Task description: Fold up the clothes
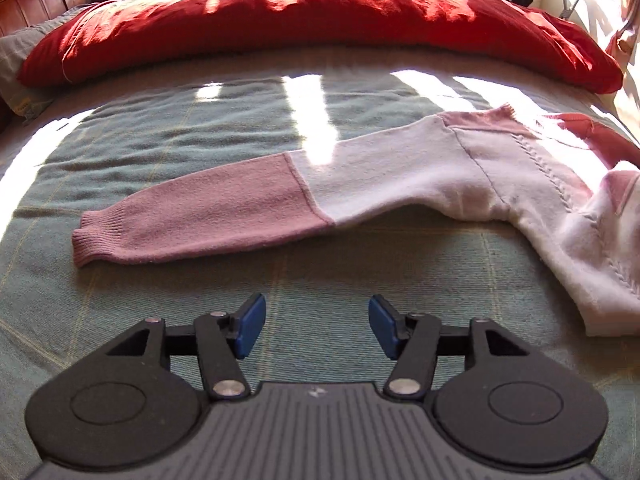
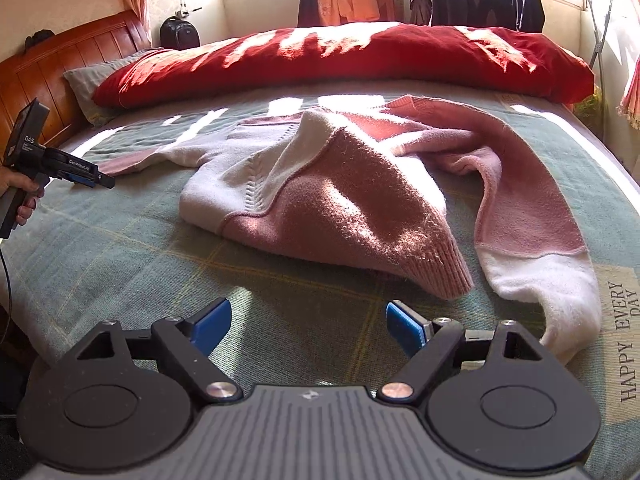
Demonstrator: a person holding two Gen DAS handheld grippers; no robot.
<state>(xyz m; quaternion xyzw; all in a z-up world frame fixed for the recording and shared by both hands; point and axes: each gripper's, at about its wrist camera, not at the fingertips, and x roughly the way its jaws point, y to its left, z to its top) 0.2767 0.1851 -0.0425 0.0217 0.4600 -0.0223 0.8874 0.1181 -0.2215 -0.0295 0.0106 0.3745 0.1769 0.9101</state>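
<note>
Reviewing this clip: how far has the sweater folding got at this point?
Barely begun. Done: the pink-and-white sweater is on the bed, one sleeve laid out straight. In hand: nothing; the left gripper and right gripper are open, short of the fabric. Left: the body is bunched, the other sleeve lies curved, and no fold is visible.

Garment: pink-and-white knit sweater, unfolded, rumpled across the frame's middle.
Body: bunched, ribbed hem flipped up toward lower centre.
Left sleeve: stretched flat, cuff at left.
Right sleeve: curving down, white end at lower right.
</note>
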